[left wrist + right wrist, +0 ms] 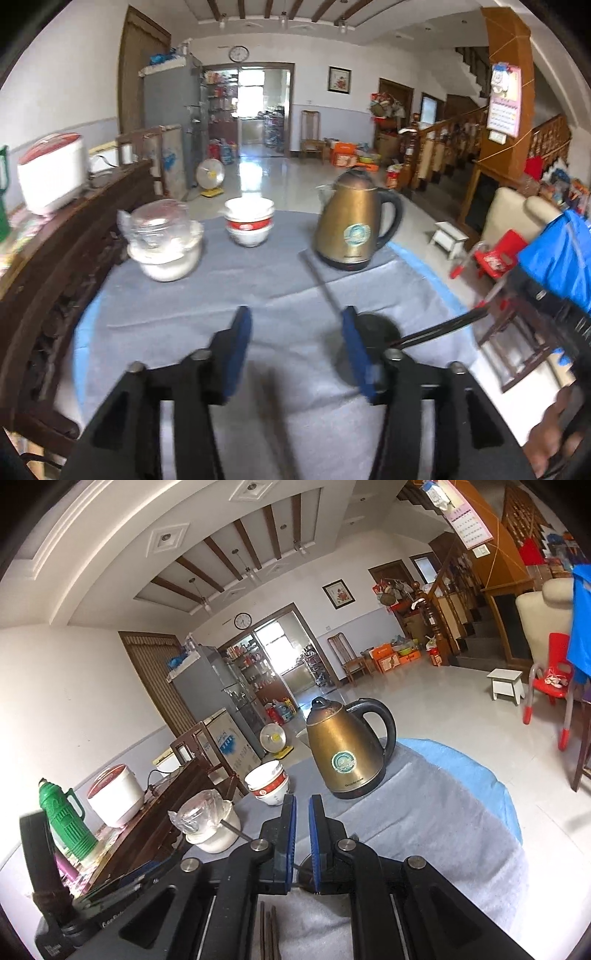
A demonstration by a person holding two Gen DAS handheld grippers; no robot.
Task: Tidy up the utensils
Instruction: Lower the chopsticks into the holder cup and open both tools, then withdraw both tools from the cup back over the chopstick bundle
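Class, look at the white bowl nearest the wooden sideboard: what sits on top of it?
A crumpled clear plastic container rests in the white bowl, and a thin handle sticks out. Whatever lies beneath the plastic is hidden.

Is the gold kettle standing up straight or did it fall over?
Standing up straight. The gold kettle sits flat on its dark base on the grey cloth, with its lid knob on top and its handle at the side.

My fingers [240, 343] have blue pads on black arms. The bench [207, 306] wears a grey cloth with light blue edge. The kettle [351, 225] is bronze, the bowls [250, 221] white with red band.
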